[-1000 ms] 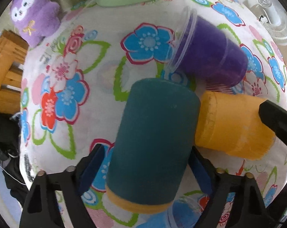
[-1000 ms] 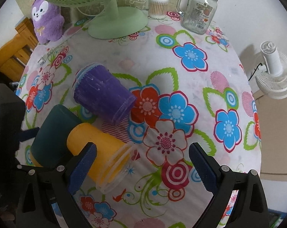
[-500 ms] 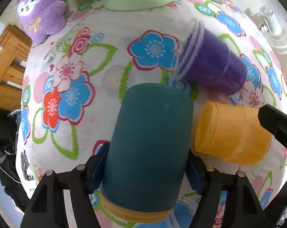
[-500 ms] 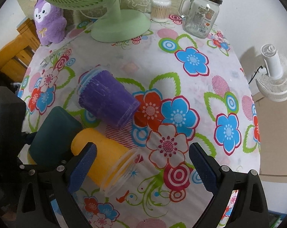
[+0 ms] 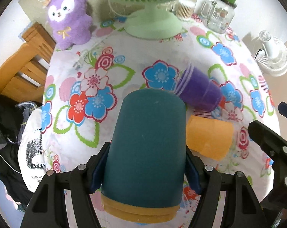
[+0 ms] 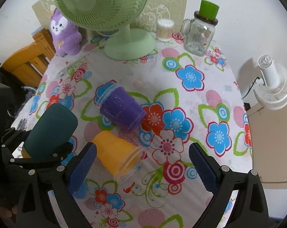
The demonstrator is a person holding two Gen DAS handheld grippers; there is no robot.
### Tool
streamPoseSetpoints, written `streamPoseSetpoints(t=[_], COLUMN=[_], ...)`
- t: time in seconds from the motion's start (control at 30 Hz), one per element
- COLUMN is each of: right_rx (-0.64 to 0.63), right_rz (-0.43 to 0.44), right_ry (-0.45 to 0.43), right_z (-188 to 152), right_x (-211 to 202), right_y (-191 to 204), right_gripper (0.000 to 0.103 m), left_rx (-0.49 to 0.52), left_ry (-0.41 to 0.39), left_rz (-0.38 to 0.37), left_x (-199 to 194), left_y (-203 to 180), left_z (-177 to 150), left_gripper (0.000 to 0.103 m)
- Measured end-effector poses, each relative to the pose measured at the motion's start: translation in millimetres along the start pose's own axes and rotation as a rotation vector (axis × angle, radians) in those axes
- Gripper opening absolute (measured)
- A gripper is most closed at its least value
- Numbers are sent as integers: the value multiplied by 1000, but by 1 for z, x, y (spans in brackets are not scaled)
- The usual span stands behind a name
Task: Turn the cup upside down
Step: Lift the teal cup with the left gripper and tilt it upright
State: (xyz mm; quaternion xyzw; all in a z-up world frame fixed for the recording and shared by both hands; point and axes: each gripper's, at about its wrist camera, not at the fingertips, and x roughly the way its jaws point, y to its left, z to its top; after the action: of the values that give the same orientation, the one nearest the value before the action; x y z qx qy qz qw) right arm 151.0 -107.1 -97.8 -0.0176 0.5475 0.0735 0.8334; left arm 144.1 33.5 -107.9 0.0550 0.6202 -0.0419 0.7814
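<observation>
Left wrist view: left claw clenched on teal cup, blue pads pressed to both sides, closed base pointing away, yellow band at the near end, held clear above the worktop. Beside it, to the right: orange cup lying on its side; just beyond, ribbed purple cup, also on its side. Right wrist view: right claw spread wide, grasping nothing, orange cup's clear rim between the pads. Farther back: green fan, purple plush toy, glass jar.

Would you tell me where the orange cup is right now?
The orange cup lies on its side on the table, right of the teal cup and near the purple cup.
</observation>
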Motion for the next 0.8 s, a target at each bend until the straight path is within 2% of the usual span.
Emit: streamPoseSetpoints(t=[0.2,0.47,0.8], right_rx=[-12,-27,-89], right_rz=[24,42,43], right_ry=[-39,-48,-36], right_z=[-8,-27,-47], right_x=[-29,-52,-60], right_y=[-8,-30,-48], right_gripper=[99,99,99], left_rx=[-31,-109,-201], left_ry=[-40,-54,-48], left_rz=[-8,-31,-63], left_x=[-22,-40,-37], left_y=[-9,-33,-66], left_z=[-10,-35,-61], left_gripper=[72,71,70])
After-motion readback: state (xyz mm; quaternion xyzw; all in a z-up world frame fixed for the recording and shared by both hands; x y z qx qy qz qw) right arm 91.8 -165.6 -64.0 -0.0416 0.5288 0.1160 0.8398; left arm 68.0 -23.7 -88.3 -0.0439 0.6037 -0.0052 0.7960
